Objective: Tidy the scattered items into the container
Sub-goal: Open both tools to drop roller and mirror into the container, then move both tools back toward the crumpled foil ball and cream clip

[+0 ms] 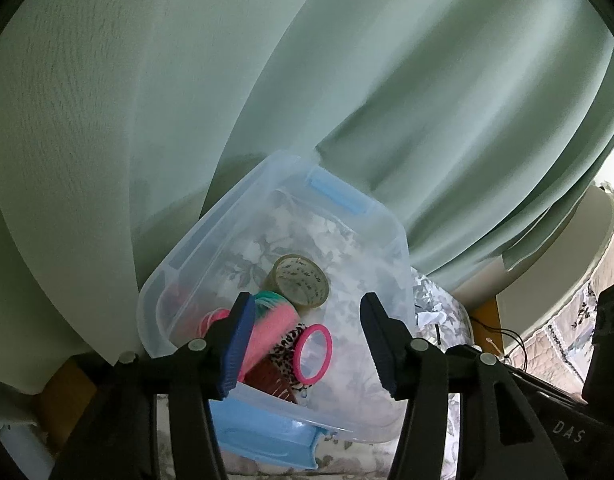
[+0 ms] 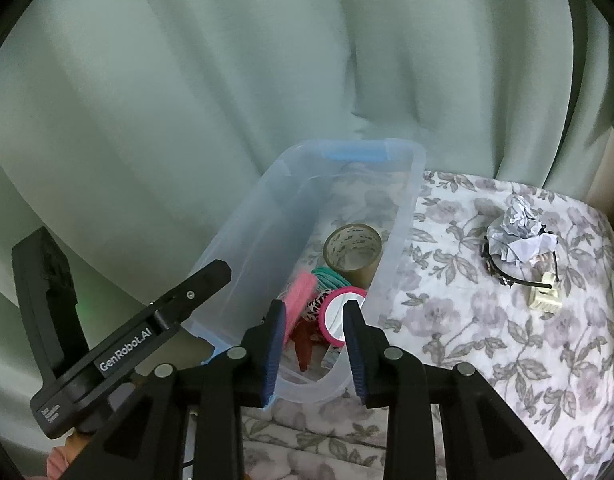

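Two hand-held grippers hang over a clear plastic bin point(image 2: 263, 240) with blue handles that stands on a flowered cloth point(image 2: 487, 340) in front of a pale green curtain point(image 2: 187, 80).

The left gripper point(image 1: 305, 344) is above the near end of the bin with its jaws apart and nothing between the blue pads. Seen through the gap, at the bin's near end, lie a pink-rimmed round mirror point(image 1: 313, 354), a leopard-print piece point(image 1: 285, 350) touching it, a pink roll with a teal end point(image 1: 267, 326) and something dark red point(image 1: 273, 380) at the bottom. A roll of brown tape point(image 1: 301, 283) stands just behind them, further into the bin.

The right gripper point(image 2: 315, 354) is over the bin's near right corner, its jaws parted more narrowly than the left's and clamping nothing. The mirror point(image 2: 343, 314) lies in the bin beyond the fingertips, free of both pads; whether it leans on the bin wall cannot be told. In the same view the black body of the left gripper crosses the lower left.

Out on the cloth, well to the right of the bin, lie a ball of crumpled paper point(image 2: 517, 234), a black cord point(image 2: 503, 274) running under it and a cream plug point(image 2: 545, 294) just beside it.
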`<state>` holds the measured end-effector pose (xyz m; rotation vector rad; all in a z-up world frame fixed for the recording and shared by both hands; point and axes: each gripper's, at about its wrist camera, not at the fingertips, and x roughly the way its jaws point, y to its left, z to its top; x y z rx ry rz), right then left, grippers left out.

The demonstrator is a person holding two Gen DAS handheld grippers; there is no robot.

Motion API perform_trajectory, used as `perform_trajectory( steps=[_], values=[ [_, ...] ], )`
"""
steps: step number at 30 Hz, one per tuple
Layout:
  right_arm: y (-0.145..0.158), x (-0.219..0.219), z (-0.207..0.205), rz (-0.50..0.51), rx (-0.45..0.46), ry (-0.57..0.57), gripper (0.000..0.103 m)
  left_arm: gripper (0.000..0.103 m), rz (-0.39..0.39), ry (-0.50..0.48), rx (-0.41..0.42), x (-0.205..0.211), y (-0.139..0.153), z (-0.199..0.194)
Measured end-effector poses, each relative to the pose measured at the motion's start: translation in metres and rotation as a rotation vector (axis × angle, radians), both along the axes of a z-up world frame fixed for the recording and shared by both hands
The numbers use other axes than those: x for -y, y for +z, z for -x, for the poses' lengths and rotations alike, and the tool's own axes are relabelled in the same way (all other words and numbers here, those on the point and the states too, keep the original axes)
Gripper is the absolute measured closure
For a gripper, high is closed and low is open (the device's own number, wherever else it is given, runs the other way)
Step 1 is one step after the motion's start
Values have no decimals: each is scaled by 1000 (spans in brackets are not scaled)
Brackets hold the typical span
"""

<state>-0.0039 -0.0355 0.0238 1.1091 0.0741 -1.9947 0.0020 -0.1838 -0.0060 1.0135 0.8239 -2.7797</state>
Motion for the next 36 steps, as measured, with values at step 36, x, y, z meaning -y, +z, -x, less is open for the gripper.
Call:
perform_trajectory(
  steps=[36],
  values=[
    [-16,-79,37,78,97,-190,45,47,131,-120,8,-72,17,13]
  ],
)
